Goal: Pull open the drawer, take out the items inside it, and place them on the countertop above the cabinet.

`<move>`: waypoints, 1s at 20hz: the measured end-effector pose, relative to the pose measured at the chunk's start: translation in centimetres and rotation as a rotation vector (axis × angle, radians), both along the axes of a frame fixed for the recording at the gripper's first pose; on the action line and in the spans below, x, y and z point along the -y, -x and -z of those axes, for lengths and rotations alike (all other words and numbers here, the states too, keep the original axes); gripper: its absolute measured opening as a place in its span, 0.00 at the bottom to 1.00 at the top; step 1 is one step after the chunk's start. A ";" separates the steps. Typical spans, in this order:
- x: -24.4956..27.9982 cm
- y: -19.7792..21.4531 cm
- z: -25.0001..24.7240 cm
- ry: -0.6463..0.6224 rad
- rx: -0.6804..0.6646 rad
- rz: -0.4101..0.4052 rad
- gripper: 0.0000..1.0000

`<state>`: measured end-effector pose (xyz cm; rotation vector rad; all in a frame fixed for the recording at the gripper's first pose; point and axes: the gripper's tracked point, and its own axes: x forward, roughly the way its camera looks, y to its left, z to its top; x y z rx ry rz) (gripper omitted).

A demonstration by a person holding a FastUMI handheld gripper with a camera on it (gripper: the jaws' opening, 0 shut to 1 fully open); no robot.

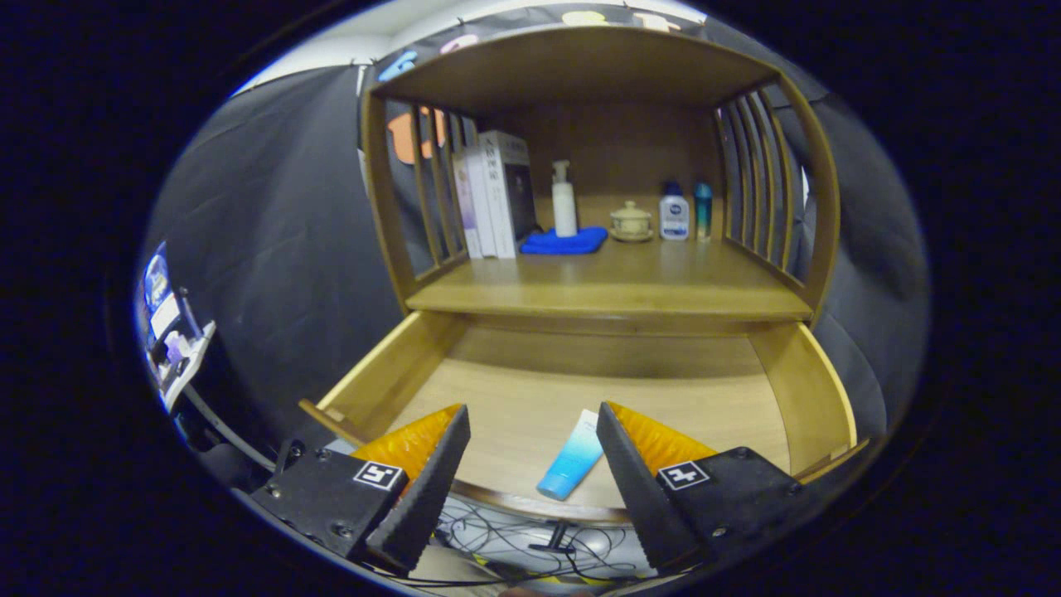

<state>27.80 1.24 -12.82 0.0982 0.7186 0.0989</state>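
The wooden drawer stands pulled out below the cabinet's countertop. A blue-and-white tube lies on the drawer floor near its front edge, slanted, close to the right finger. My gripper hovers open above the drawer's front, with nothing between its fingers. The tube sits just ahead of and below the gap, nearer the right fingertip.
On the countertop stand upright books, a white pump bottle, a blue cloth, a small lidded ceramic jar, a white bottle and a slim teal bottle. Slatted sides enclose the shelf. Cables lie on the floor below.
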 end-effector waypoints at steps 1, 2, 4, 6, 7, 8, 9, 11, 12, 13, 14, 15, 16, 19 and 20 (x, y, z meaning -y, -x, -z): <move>0.3 -0.4 0.9 0.000 -0.067 0.035 0.97; 0.4 -0.5 1.7 -0.014 -0.128 0.053 0.97; 0.2 -1.6 2.9 -0.061 -0.194 0.065 0.97; 0.6 -2.1 3.7 -0.053 -0.264 0.092 0.97; 0.9 -2.5 4.6 -0.034 -0.303 0.110 0.97; 1.6 -2.6 5.3 -0.009 -0.347 0.135 0.97; 2.2 -2.8 6.1 0.016 -0.385 0.157 0.97; 2.8 -3.0 7.4 0.048 -0.462 0.198 0.97; 2.6 -3.0 7.8 0.035 -0.494 0.201 0.97; 2.4 -2.9 8.2 0.027 -0.524 0.201 0.97; 2.4 -2.8 8.7 0.024 -0.550 0.207 0.97; 2.2 -2.6 9.2 0.017 -0.574 0.217 0.96; 2.2 -2.4 9.7 0.016 -0.600 0.226 0.95; 2.1 -2.0 10.1 0.015 -0.651 0.237 0.93; 1.8 -1.7 10.4 0.005 -0.679 0.227 0.92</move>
